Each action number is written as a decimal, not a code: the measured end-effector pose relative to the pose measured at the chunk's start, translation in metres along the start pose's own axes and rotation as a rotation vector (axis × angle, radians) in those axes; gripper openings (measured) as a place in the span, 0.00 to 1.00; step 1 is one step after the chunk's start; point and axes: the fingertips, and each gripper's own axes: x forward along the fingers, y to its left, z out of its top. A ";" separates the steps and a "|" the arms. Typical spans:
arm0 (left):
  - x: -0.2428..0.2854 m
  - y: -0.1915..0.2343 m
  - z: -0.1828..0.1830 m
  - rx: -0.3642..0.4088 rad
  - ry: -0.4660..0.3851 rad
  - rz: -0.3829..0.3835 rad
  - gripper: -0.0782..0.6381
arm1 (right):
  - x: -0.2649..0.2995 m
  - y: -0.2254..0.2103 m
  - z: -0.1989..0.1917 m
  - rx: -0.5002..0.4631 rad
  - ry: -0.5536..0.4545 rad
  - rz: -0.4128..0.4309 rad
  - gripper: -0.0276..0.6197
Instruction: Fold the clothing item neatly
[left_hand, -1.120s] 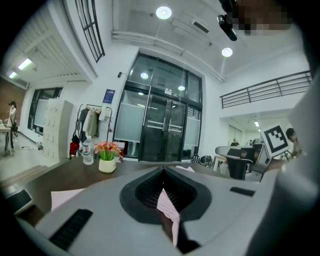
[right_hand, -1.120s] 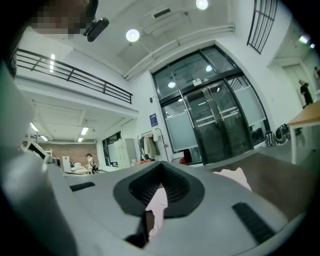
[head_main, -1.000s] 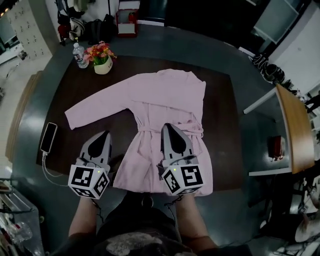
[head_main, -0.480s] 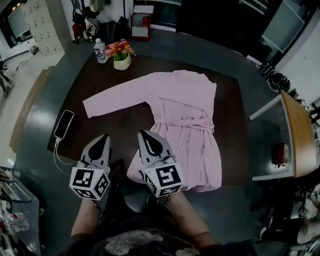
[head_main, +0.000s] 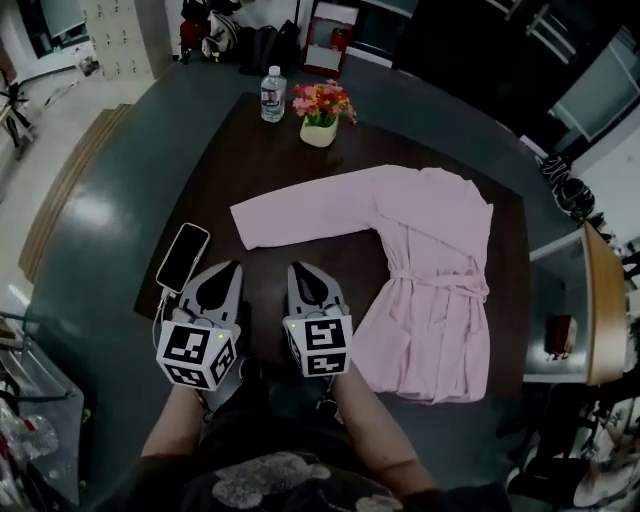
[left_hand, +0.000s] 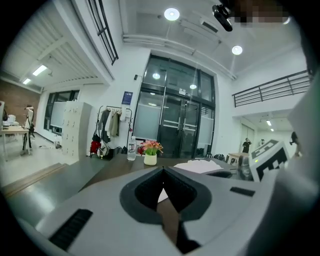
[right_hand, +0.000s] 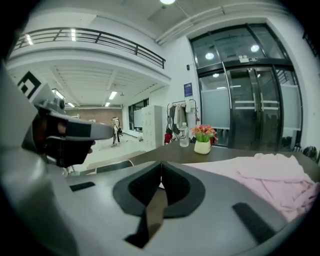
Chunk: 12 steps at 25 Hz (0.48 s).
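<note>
A pink robe (head_main: 432, 270) lies flat on the dark table (head_main: 260, 160), its belt tied at the waist and one sleeve (head_main: 300, 208) stretched out to the left. My left gripper (head_main: 232, 267) and right gripper (head_main: 297, 269) hover side by side at the table's near edge, left of the robe's hem and just below the sleeve. Both are shut with nothing between the jaws. In the left gripper view the left gripper (left_hand: 162, 173) points over the table toward the robe (left_hand: 200, 166). In the right gripper view the right gripper (right_hand: 160, 166) has the robe (right_hand: 272, 175) to its right.
A phone (head_main: 183, 256) on a cable lies at the table's left near corner, close to the left gripper. A water bottle (head_main: 272, 94) and a flower pot (head_main: 320, 110) stand at the far edge. A wooden desk (head_main: 603, 300) stands at the right, across a gap.
The right gripper has moved left off the robe's lower part and now sits beside the left gripper. The head view has swung left, so the robe appears further right.
</note>
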 end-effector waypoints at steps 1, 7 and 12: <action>0.002 0.013 -0.001 -0.004 0.005 -0.005 0.12 | 0.016 0.007 -0.004 -0.010 0.021 -0.004 0.03; 0.003 0.083 -0.018 -0.047 0.042 -0.007 0.12 | 0.098 0.044 -0.043 -0.082 0.197 0.010 0.04; 0.005 0.113 -0.029 -0.074 0.066 -0.015 0.12 | 0.141 0.059 -0.077 -0.099 0.332 0.020 0.14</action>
